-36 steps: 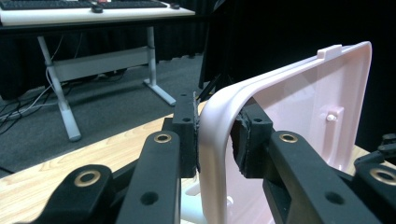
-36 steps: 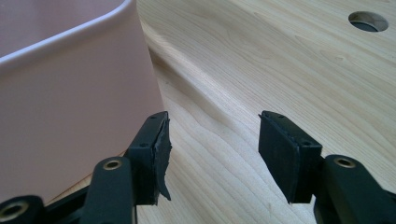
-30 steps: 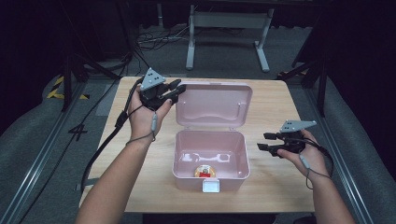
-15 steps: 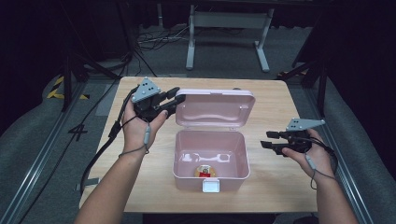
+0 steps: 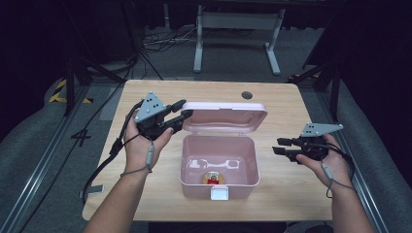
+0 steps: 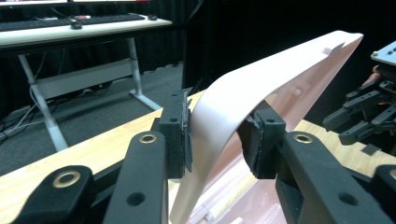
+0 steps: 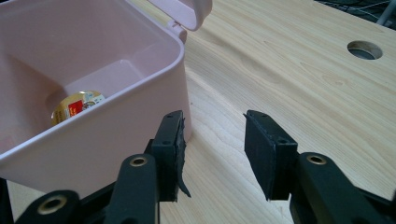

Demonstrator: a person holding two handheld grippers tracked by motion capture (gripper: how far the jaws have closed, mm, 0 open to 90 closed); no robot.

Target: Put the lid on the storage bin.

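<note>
i've got the left gripper [image 5: 180, 110] up at the left end of the pink lid [image 5: 226, 116], which stands thrown back behind the pink box [image 5: 218, 182]. in the left gripper view the lid's edge [image 6: 233, 100] runs right between my two jaws; the left pad [image 6: 187, 135] sits just against the outer face, the right pad [image 6: 254, 140] stands a little off the inner face with a gap showing. the jaws have just been opening, so i read this as a grip let go: lid between them, not pinched.

the box itself sits in the middle of the wooden table [image 5: 291, 97], close to the near edge, with its white latch [image 5: 219, 194] facing me. inside, on the floor near the front wall, lies a small round item with a gold and red label [image 5: 212, 177]; from the right gripper view i catch that same item [image 7: 77, 105] over the box's rim [image 7: 116, 93].

right gripper [image 5: 279, 146] hangs off the table to the right of the box, clear of it, pointing toward its right wall. its jaws have just been closing, yet in its own view there's bare tabletop [image 7: 289, 70] between the pads, nothing in them; the left pad [image 7: 170, 154] is close beside the box corner, and i can't tell that it touches. a round hole in the table [image 5: 247, 94] sits beyond the lid, toward the far edge.
</note>
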